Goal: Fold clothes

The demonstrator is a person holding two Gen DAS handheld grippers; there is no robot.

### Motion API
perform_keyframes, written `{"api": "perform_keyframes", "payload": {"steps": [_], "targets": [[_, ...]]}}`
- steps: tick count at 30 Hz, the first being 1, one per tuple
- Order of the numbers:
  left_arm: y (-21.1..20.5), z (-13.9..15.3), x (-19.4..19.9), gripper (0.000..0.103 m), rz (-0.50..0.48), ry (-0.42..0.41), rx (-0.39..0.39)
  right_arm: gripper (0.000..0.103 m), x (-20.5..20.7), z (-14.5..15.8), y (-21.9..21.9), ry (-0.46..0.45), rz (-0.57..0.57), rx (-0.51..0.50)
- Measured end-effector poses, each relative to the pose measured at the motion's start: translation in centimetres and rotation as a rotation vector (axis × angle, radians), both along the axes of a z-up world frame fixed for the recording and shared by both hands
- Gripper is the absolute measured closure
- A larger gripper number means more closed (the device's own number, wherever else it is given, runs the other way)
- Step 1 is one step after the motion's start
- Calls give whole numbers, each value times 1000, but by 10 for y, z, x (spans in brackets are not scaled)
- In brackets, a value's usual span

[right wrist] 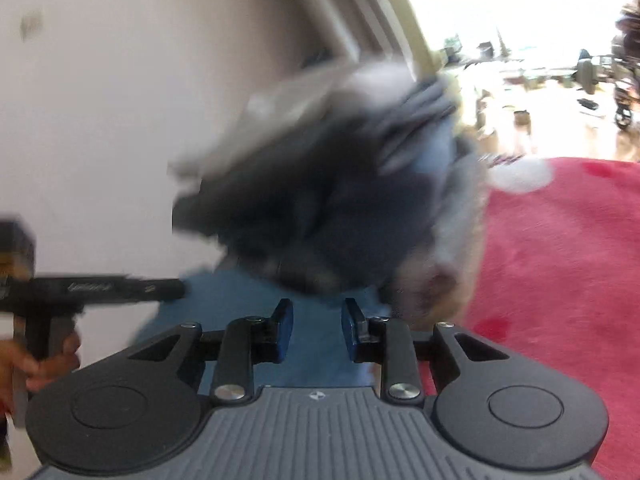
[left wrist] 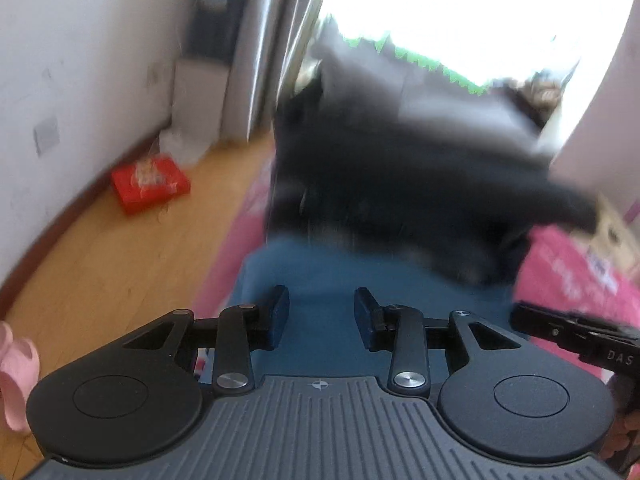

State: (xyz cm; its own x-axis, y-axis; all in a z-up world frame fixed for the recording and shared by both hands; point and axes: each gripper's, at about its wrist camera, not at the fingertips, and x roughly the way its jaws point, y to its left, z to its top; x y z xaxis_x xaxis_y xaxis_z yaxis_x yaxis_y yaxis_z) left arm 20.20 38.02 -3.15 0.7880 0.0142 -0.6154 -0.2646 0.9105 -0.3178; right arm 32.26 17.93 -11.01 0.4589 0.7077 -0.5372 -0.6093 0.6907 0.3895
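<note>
Left wrist view: the left gripper (left wrist: 322,312) is held with jaws wide and empty over blue cloth (left wrist: 320,276); a blurred dark garment (left wrist: 400,184) is seen beyond the jaws, likely mid-swing.

Right wrist view: the right gripper (right wrist: 316,328) is likewise parted, nothing gripped; dark garment just ahead, above the bed cover (right wrist: 560,260).

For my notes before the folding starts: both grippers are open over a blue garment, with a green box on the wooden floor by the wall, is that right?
Not quite: the box is red, not green, as the left wrist view shows. The rest stands: the left gripper and right gripper are open over the blue garment, and the box lies on the wooden floor by the wall.
</note>
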Motion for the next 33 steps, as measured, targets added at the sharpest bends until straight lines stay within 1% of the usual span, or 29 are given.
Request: {"api": "perform_keyframes", "payload": {"steps": [1, 2, 4, 5, 6, 7, 9, 13, 16, 20, 23, 24, 25, 26, 28, 30, 31, 33], "targets": [[0, -3, 3, 68, -1, 9, -3, 75, 3, -7, 8, 2, 1, -37], [1, -5, 7, 67, -2, 17, -6, 78, 8, -15, 15, 1, -7, -82], [2, -11, 13, 67, -5, 34, -12, 79, 15, -25, 22, -29, -39, -165], [2, -13, 17, 67, -6, 43, -16, 78, 18, -24, 21, -59, -60, -188], [2, -16, 20, 67, -7, 51, -19, 79, 20, -22, 18, -78, -77, -193], [3, -18, 23, 67, -8, 60, -21, 79, 22, -19, 13, -78, -89, -184], [5, -12, 13, 67, 10, 63, -13, 79, 22, -11, 2, -77, -101, -169], [8, 6, -16, 67, 21, 28, -16, 77, -2, 12, -12, -167, -25, -191], [0, 20, -43, 66, 13, 20, -2, 77, -23, 32, -21, -210, 80, -187], [-20, 22, -73, 65, -39, 52, 9, 77, -63, 51, -29, -254, 259, -184], [-41, 15, -91, 65, -80, 101, 34, 77, -92, 52, -32, -257, 388, -186], [-48, 11, -95, 65, -107, 124, 46, 77, -101, 50, -31, -255, 432, -188], [-57, 7, -99, 65, -122, 146, 69, 77, -110, 47, -30, -252, 474, -190], [-63, 4, -103, 65, -129, 165, 89, 77, -119, 41, -29, -250, 495, -206], [-71, 0, -110, 65, -140, 203, 101, 77, -128, 27, -28, -229, 530, -260], [-75, 0, -118, 65, -122, 214, 137, 77, -133, 11, -27, -234, 504, -372], [-76, 2, -123, 65, -111, 214, 150, 77, -131, 9, -32, -221, 477, -391], [-74, 8, -131, 65, -87, 195, 140, 77, -127, 11, -45, -183, 410, -416]]}}
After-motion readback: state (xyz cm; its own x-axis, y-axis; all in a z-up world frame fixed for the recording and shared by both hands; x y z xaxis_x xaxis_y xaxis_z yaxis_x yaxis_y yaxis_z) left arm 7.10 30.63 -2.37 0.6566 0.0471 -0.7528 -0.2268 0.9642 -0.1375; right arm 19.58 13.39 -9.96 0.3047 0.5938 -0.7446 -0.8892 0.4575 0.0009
